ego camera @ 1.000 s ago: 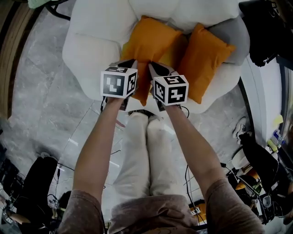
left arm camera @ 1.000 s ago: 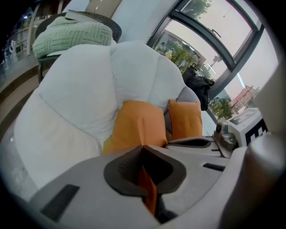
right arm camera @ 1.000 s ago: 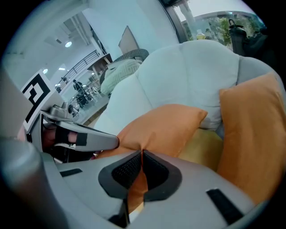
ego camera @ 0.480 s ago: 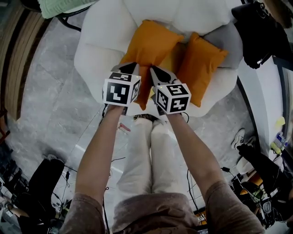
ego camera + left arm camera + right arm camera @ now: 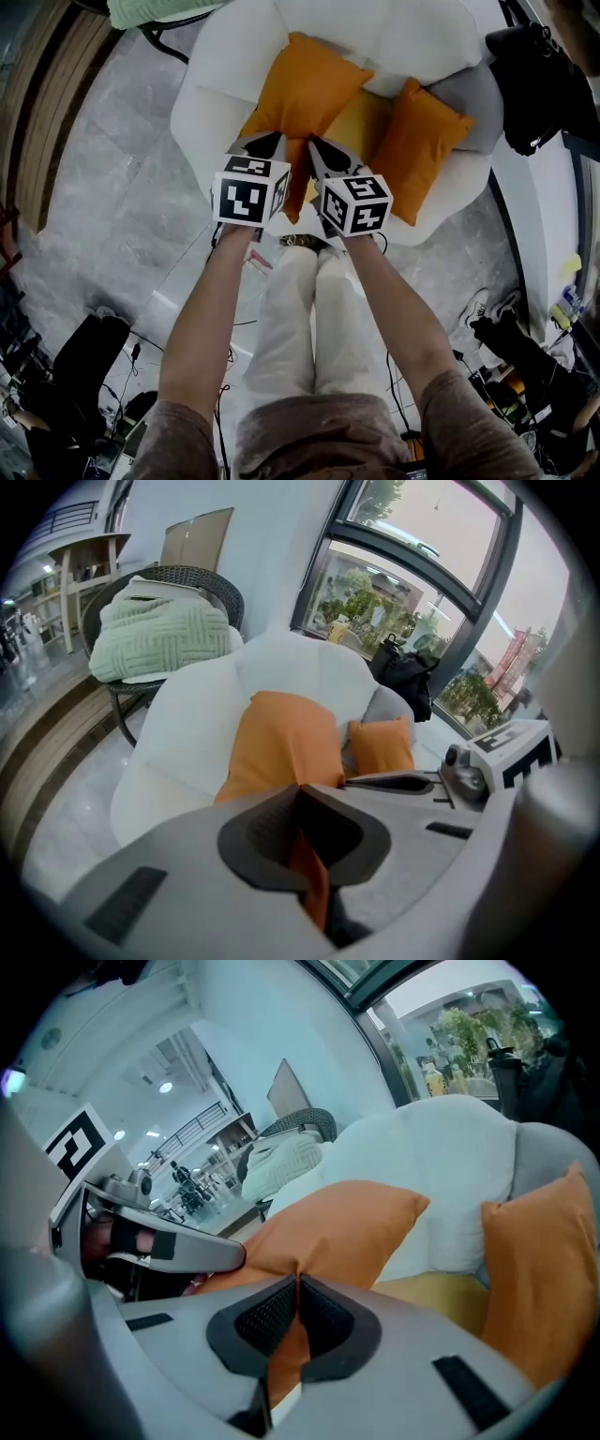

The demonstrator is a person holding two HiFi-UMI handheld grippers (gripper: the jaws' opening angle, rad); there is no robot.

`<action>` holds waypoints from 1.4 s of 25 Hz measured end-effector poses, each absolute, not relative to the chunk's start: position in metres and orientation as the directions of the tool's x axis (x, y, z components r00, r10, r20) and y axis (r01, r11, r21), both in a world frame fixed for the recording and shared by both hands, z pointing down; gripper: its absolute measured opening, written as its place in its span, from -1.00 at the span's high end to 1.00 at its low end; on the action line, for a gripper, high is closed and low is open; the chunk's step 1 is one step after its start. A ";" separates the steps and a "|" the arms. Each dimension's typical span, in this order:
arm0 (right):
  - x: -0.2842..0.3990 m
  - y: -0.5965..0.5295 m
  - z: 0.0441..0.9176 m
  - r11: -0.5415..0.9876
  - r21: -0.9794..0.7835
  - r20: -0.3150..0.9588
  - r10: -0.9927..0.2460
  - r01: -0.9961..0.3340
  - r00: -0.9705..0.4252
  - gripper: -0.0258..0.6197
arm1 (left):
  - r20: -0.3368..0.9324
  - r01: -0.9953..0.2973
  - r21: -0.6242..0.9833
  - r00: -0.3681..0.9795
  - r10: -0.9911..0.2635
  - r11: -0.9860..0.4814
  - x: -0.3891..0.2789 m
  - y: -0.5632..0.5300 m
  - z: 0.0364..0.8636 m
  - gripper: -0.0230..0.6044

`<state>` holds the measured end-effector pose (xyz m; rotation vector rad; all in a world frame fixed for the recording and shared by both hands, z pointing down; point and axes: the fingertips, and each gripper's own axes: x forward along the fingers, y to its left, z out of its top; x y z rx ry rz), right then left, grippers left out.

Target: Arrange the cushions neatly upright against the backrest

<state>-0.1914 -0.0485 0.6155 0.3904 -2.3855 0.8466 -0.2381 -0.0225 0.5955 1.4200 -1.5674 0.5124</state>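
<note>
Armchair (image 5: 211, 103), white and rounded, fills the upper middle of the head view. A large orange cushion (image 5: 305, 89) lies against its backrest at centre, its lower edge reaching toward the seat front. A smaller orange cushion (image 5: 417, 150) stands tilted at its right, in front of a grey pad (image 5: 469, 94), with a yellow seat pad (image 5: 361, 127) showing between the two. At mid-frame the left gripper (image 5: 267, 148) and right gripper (image 5: 321, 152) sit side by side, each pinched closed on the large cushion's lower edge.

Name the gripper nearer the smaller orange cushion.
Right. The right gripper pinches the large orange cushion, left of the smaller orange cushion; the left gripper pinches it farther left.
</note>
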 end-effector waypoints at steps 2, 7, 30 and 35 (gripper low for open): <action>-0.197 -0.047 0.623 0.757 -0.485 0.603 -0.072 -0.437 -0.794 0.84 | 0.834 -0.929 0.269 0.093 -0.544 0.254 -0.244 -0.021 0.602 0.90; -0.210 -0.039 0.651 0.756 -0.496 0.605 -0.053 -0.427 -0.794 0.84 | 0.834 -0.929 0.269 0.094 -0.544 0.253 -0.254 -0.013 0.627 0.90; -0.203 -0.022 0.762 0.702 -0.504 0.712 0.007 -0.504 -0.702 0.84 | 0.859 -0.926 0.324 0.203 -0.469 0.193 -0.230 0.008 0.721 0.90; -0.201 -0.029 0.776 0.687 -0.486 0.750 0.008 -0.541 -0.662 0.84 | 0.856 -0.913 0.353 0.227 -0.464 0.205 -0.225 0.000 0.733 0.90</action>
